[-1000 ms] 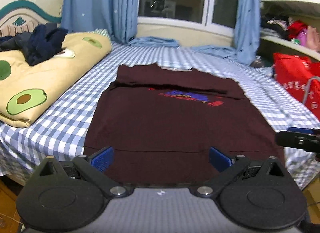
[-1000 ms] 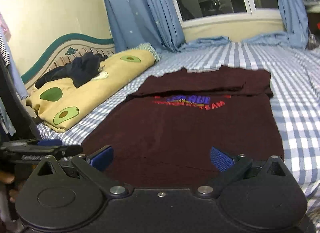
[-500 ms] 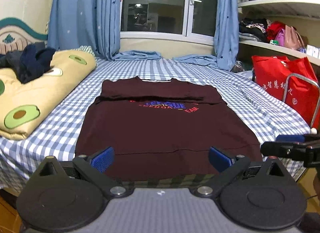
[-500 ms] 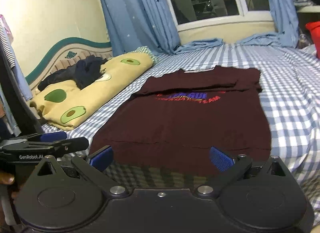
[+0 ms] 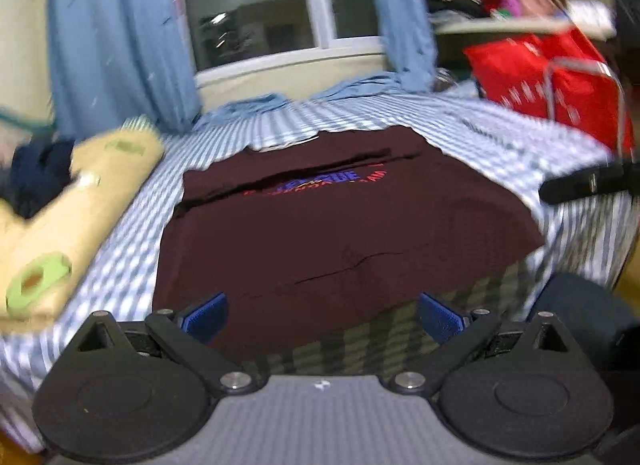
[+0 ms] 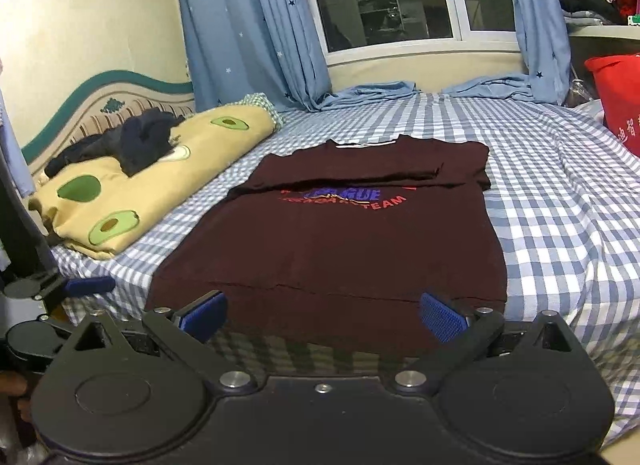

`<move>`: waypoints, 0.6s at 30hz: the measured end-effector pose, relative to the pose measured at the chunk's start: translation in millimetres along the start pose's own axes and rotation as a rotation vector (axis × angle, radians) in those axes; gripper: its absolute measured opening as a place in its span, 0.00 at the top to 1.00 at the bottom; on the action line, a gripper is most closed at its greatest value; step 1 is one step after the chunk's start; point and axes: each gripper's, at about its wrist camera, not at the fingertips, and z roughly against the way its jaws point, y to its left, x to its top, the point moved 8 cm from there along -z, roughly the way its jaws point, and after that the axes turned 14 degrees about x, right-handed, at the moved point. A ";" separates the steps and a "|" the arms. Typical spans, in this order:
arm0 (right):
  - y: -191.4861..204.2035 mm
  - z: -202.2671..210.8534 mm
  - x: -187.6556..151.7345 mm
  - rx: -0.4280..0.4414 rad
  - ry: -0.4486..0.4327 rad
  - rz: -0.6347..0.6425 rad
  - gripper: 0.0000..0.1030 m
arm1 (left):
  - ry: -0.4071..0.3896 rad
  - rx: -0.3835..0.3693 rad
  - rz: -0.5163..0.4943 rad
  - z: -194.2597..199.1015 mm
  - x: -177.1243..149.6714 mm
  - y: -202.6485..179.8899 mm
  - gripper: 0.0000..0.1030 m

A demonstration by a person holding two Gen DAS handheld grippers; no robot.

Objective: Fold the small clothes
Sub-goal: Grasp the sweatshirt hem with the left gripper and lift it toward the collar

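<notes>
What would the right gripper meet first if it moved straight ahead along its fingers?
Probably the near hem of the maroon T-shirt on the checked bed. The open right gripper points straight at it, with nothing between. Depth is unclear, so it might skim above the fabric.

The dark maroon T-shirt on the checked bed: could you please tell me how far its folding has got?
Done: the dark maroon printed T-shirt lies flat on the blue-and-white checked bedsheet, sleeves folded in across the chest. In hand: nothing; the left gripper and right gripper sit at the near hem, jaws open, gripping no cloth. Left: folding the body over, hem towards collar.
</notes>
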 end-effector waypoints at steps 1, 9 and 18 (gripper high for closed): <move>-1.7 -2.3 -0.6 -0.007 0.004 0.002 0.01 | -0.024 0.003 -0.043 -5.3 -2.7 -4.3 0.01; -23.0 -14.5 -14.4 -0.029 0.058 -0.074 0.00 | -0.149 0.081 -0.309 -71.5 -47.6 -33.3 0.03; -15.9 -23.8 -14.8 -0.020 0.081 -0.049 0.00 | -0.206 0.221 -0.525 -123.8 -79.1 -59.9 0.05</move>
